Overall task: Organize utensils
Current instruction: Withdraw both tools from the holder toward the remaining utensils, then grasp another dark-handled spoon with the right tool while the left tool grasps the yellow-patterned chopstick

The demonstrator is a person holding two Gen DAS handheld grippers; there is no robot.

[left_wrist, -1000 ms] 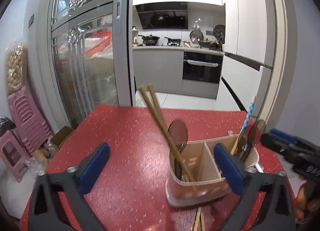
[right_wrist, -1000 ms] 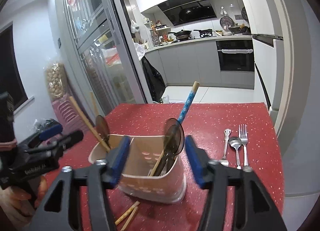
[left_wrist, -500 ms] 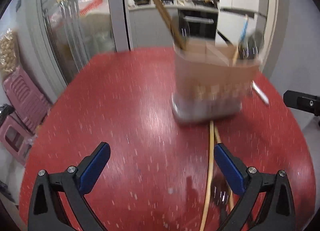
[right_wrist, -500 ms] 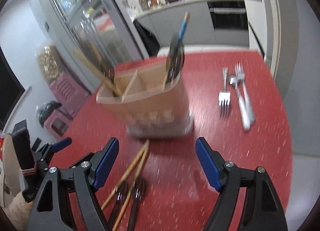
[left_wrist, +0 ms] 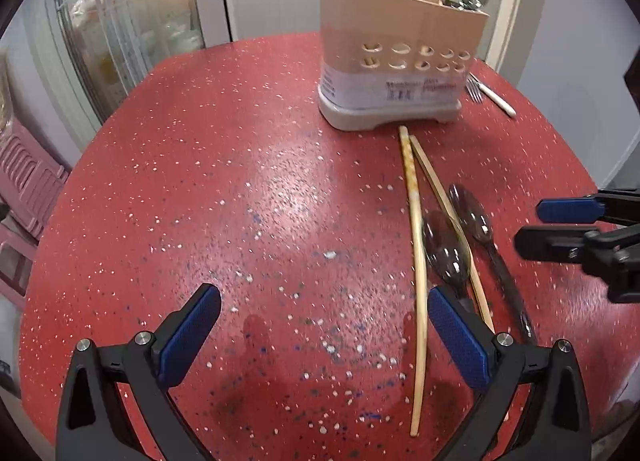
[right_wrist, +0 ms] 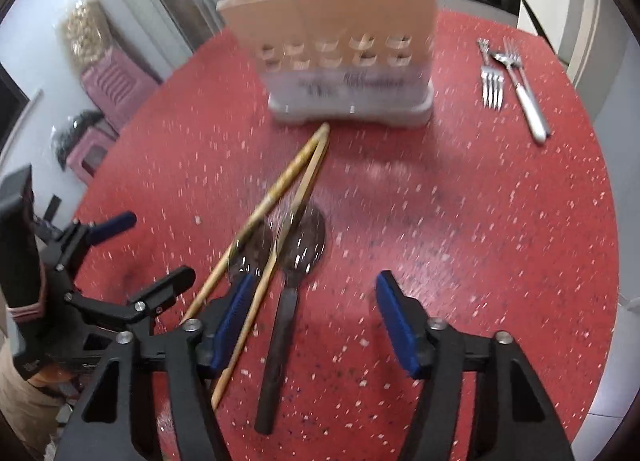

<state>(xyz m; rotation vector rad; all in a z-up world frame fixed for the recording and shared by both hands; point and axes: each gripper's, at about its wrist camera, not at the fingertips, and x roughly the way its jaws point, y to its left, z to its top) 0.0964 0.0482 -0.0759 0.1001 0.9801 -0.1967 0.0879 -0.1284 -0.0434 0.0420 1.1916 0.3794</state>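
Observation:
A beige utensil holder (left_wrist: 400,61) (right_wrist: 344,49) stands on the red table (left_wrist: 240,181), with chopsticks and dark spoons sticking out of its compartments. In front of it lie two wooden chopsticks (left_wrist: 416,241) (right_wrist: 280,189) and two dark spoons (left_wrist: 446,253) (right_wrist: 304,245). My left gripper (left_wrist: 320,333) is open over bare table, just left of the chopsticks. My right gripper (right_wrist: 316,317) hangs over the spoons, its jaws closing. One spoon's handle (right_wrist: 280,333) lies between the fingers and no pad touches it.
Two forks (right_wrist: 492,81) and a white-handled utensil (right_wrist: 528,105) lie right of the holder. Each gripper shows at the edge of the other's view: the right gripper (left_wrist: 548,226), the left gripper (right_wrist: 148,249). Pink stools (right_wrist: 108,85) stand beyond the table's left edge.
Both grippers have sunk toward the table and tipped downward, so the holder has moved to the top of the views. The right jaws are narrower than half a second ago.

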